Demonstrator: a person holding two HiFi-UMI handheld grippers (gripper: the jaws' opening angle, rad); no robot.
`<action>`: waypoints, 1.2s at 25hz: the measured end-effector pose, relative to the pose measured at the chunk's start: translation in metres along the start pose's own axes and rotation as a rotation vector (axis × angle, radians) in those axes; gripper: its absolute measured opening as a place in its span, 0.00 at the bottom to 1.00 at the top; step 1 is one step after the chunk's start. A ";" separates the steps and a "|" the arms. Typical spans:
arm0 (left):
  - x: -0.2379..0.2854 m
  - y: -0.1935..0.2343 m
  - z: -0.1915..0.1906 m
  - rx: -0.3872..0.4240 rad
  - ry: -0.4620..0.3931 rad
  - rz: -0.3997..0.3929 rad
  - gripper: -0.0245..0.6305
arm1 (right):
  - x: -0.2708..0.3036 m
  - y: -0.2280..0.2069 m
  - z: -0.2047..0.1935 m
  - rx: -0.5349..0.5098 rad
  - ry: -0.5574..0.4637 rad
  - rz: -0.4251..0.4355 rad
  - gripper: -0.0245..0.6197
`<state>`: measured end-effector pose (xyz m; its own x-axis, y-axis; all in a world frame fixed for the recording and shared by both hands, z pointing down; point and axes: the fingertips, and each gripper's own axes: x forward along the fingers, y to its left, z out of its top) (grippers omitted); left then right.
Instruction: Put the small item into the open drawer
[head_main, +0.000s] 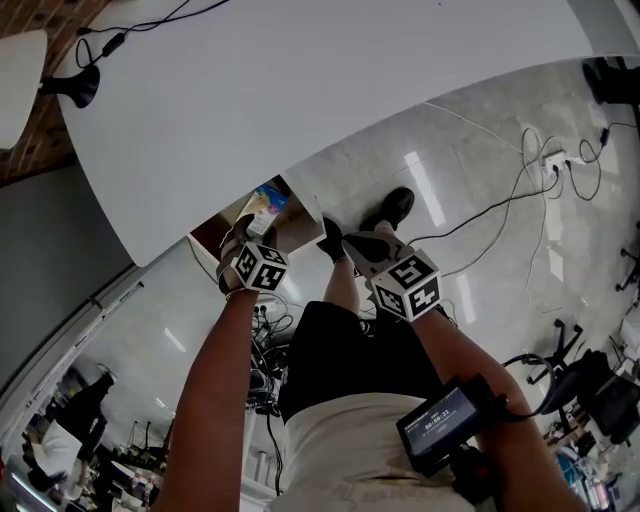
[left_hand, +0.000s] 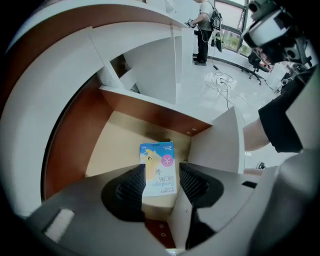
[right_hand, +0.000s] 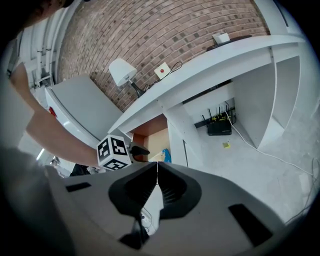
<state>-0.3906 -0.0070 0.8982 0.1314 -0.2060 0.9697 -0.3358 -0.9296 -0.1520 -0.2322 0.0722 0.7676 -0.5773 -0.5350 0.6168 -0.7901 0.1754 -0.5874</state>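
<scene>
The small item is a blue and yellow printed box (left_hand: 159, 167). It stands between the pads of my left gripper (left_hand: 162, 171), and both ribbed pads touch its side edges. Under it lies the open drawer (left_hand: 112, 142), with a pale wooden floor and brown walls. In the head view the box (head_main: 266, 204) sits tilted over the drawer (head_main: 303, 222), just ahead of my left gripper (head_main: 243, 232). My right gripper (head_main: 336, 243) hangs beside the drawer, to its right. Its jaws are shut with nothing between them (right_hand: 157, 167), and it faces the drawer (right_hand: 150, 140) from the side.
A curved white desk top (head_main: 300, 80) runs over the drawer, with a lamp (head_main: 78, 85) at its far left. A person's shoe (head_main: 396, 205) and cables (head_main: 540, 170) are on the glossy floor. A black router (right_hand: 219, 128) sits under the desk.
</scene>
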 end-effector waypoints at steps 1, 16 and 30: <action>-0.007 0.001 0.000 -0.006 -0.009 0.002 0.35 | -0.001 0.004 0.001 -0.006 0.002 0.003 0.05; -0.097 -0.006 0.004 -0.238 -0.124 -0.010 0.07 | -0.030 0.044 0.037 -0.122 0.012 0.007 0.05; -0.203 -0.004 0.028 -0.456 -0.342 0.024 0.06 | -0.066 0.085 0.081 -0.224 -0.065 0.023 0.05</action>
<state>-0.3904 0.0302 0.6964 0.3878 -0.3828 0.8385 -0.7008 -0.7133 -0.0015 -0.2450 0.0557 0.6347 -0.5866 -0.5797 0.5655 -0.8073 0.3634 -0.4649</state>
